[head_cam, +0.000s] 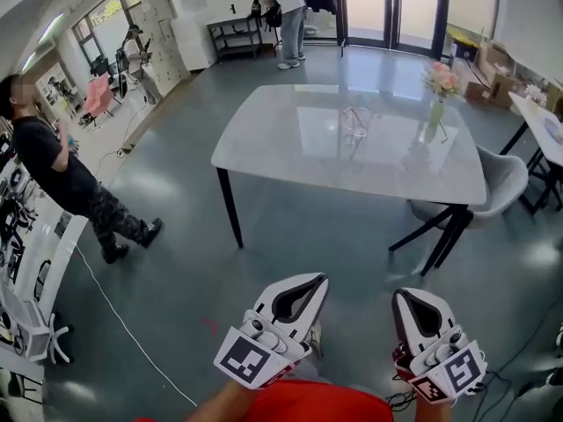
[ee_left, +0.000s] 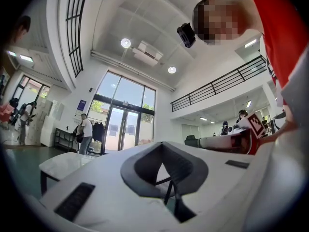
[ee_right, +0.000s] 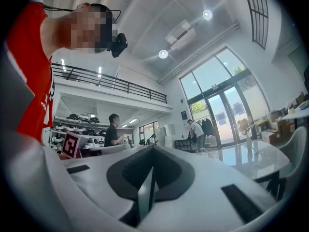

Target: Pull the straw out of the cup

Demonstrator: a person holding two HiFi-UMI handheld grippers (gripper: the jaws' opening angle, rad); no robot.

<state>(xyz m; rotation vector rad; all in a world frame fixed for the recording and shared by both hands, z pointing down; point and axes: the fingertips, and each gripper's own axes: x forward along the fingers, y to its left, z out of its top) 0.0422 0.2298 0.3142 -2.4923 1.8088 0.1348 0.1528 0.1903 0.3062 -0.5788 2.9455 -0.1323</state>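
A grey-floored hall; far ahead, the pale table (head_cam: 281, 143) bears the clear cup (head_cam: 355, 125), its straw too faint to pick out. We hold the left gripper (head_cam: 318, 280) and right gripper (head_cam: 398, 295) near us, jaws together and empty, with nothing yet within reach.

I make out the cup (head_cam: 358, 127) as a small clear vessel standing upright near the middle of the pale table (head_cam: 281, 158), well away from me. A thin straw (head_cam: 349, 114) seems to rise from it, leaning left; it's too small to tell more.
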